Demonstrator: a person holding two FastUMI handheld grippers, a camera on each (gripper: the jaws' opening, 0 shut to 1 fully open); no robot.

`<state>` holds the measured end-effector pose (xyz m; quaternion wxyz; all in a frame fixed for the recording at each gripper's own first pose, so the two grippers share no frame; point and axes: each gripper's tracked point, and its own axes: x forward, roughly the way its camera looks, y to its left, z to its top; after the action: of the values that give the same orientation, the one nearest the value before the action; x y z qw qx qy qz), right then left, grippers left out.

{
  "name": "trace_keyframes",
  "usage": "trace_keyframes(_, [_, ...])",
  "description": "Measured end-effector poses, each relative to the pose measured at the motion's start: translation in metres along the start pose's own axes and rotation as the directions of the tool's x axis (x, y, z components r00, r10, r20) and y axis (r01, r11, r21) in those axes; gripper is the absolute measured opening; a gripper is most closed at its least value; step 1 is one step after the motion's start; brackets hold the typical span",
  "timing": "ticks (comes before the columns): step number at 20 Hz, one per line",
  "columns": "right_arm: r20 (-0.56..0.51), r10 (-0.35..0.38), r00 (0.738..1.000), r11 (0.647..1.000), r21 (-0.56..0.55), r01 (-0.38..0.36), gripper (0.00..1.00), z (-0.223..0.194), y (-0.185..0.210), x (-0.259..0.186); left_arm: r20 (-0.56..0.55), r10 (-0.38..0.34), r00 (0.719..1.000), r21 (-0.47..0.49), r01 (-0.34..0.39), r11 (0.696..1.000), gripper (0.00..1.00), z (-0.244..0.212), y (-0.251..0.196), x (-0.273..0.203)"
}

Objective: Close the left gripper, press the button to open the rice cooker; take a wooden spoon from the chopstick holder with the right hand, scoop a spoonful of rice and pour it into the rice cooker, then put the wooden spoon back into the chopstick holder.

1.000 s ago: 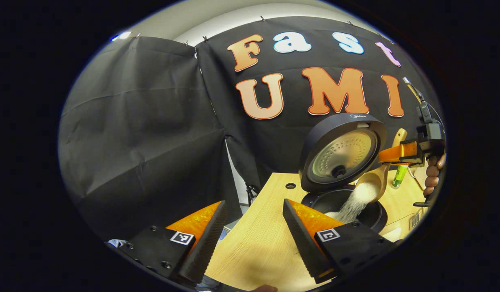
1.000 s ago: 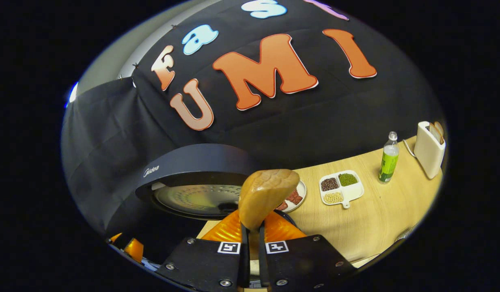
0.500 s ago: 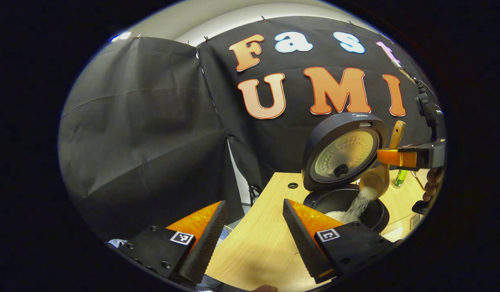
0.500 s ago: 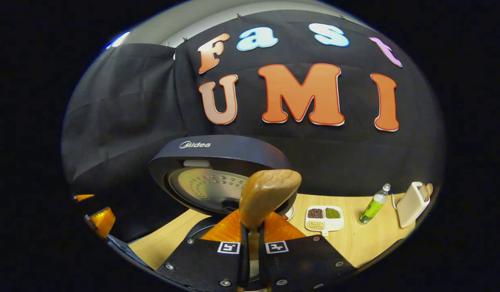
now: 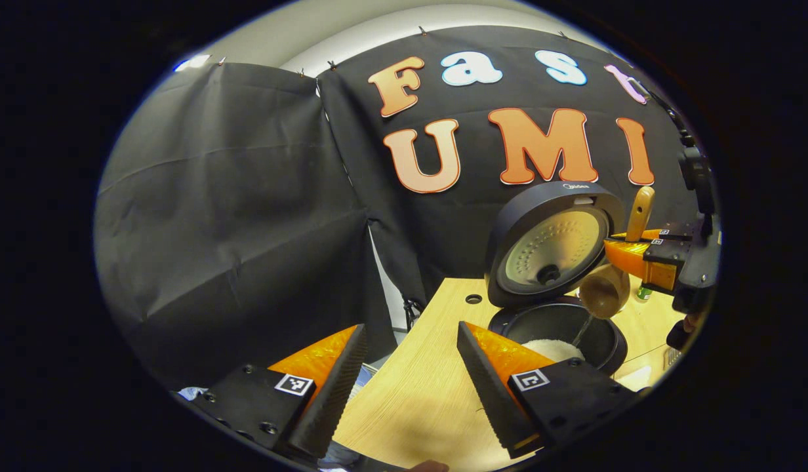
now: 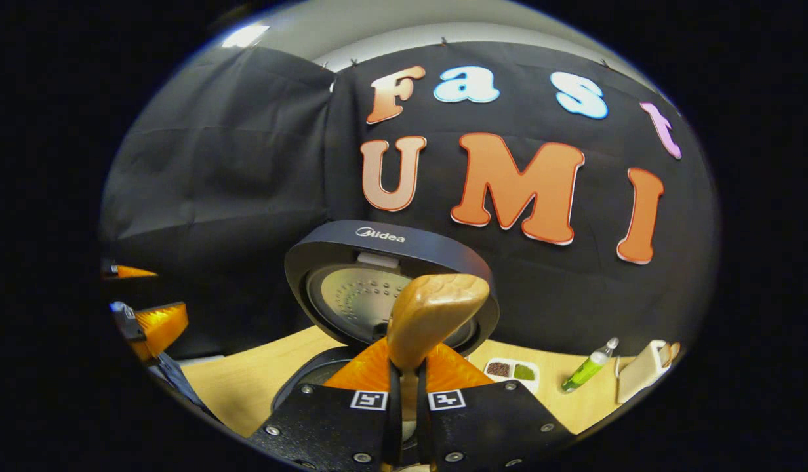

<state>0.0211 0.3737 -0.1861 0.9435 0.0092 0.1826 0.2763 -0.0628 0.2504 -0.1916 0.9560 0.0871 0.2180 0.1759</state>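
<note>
Wooden table [image 5: 417, 393], black cloth wall; left gripper [image 5: 410, 380] released, right gripper [image 6: 404, 393] grasping wooden spoon [image 6: 433, 314].

1. The left gripper view is taken low over the desk [image 5: 417, 393], facing the booth wall, with the open rice cooker [image 5: 551, 252] seen to its right, not far off.
2. The right gripper view is taken close behind the rice cooker [image 6: 378, 288], looking level at the wall.
3. The rice cooker, desk [image 6: 260, 380] and wall are shared by both views.

- We see a dark navy rice cooker [image 5: 553, 244] with a silvery, dotted inner lid.
- White rice [image 5: 551, 349].
- Honey-brown wooden spoon [image 6: 433, 318].
- Pale wood-grain worktop [image 5: 430, 393].
- Green bottle [image 6: 584, 373].
</note>
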Motion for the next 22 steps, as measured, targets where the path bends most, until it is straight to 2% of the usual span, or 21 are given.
trace_keyframes(4, [-0.021,0.008,1.0,0.976,0.217,-0.003,0.08,0.005,-0.038,-0.018,-0.001,-0.002,1.0,-0.016,0.002,1.0,0.85,0.004,-0.013,-0.007])
trace_keyframes(5, [-0.027,0.006,1.0,0.965,0.261,0.001,0.08,0.005,-0.05,-0.022,0.0,-0.005,1.0,-0.017,0.005,1.0,0.94,0.007,-0.018,-0.009])
trace_keyframes(6, [-0.028,0.004,1.0,0.955,0.298,0.005,0.08,0.005,-0.06,-0.029,0.003,-0.005,1.0,-0.016,0.005,1.0,0.85,0.008,-0.023,-0.012])
trace_keyframes(7, [-0.03,-0.003,1.0,0.944,0.329,0.013,0.08,0.005,-0.072,-0.037,0.01,-0.008,1.0,-0.014,0.008,1.0,0.94,0.012,-0.028,-0.014])
trace_keyframes(9, [-0.036,-0.023,0.999,0.926,0.375,0.034,0.08,0.0,-0.096,-0.056,0.018,-0.019,1.0,-0.013,0.019,1.0,0.94,0.018,-0.043,-0.02])
trace_keyframes(10, [-0.038,-0.037,0.999,0.921,0.387,0.049,0.08,-0.005,-0.109,-0.065,0.02,-0.03,0.999,-0.014,0.03,0.999,0.94,0.019,-0.052,-0.022])
trace_keyframes(11, [-0.048,-0.055,0.997,0.919,0.389,0.069,0.08,-0.011,-0.124,-0.072,0.018,-0.042,0.999,-0.014,0.042,0.999,0.85,0.021,-0.061,-0.023])
trace_keyframes(12, [-0.067,-0.079,0.995,0.917,0.387,0.099,0.08,-0.021,-0.137,-0.081,0.018,-0.052,0.998,-0.01,0.053,0.999,0.94,0.022,-0.07,-0.027])
trace_keyframes(13, [-0.087,-0.097,0.991,0.914,0.387,0.124,0.08,-0.032,-0.15,-0.091,0.02,-0.061,0.998,-0.006,0.061,0.998,0.85,0.024,-0.077,-0.029])
trace_keyframes(17, [-0.152,-0.181,0.972,0.879,0.418,0.229,0.08,-0.079,-0.201,-0.13,0.022,-0.097,0.995,0.004,0.097,0.995,0.85,0.034,-0.109,-0.035])
trace_keyframes(22, [-0.227,-0.288,0.93,0.823,0.438,0.362,0.09,-0.124,-0.267,-0.176,0.027,-0.124,0.992,0.026,0.124,0.992,0.85,0.045,-0.139,-0.038])
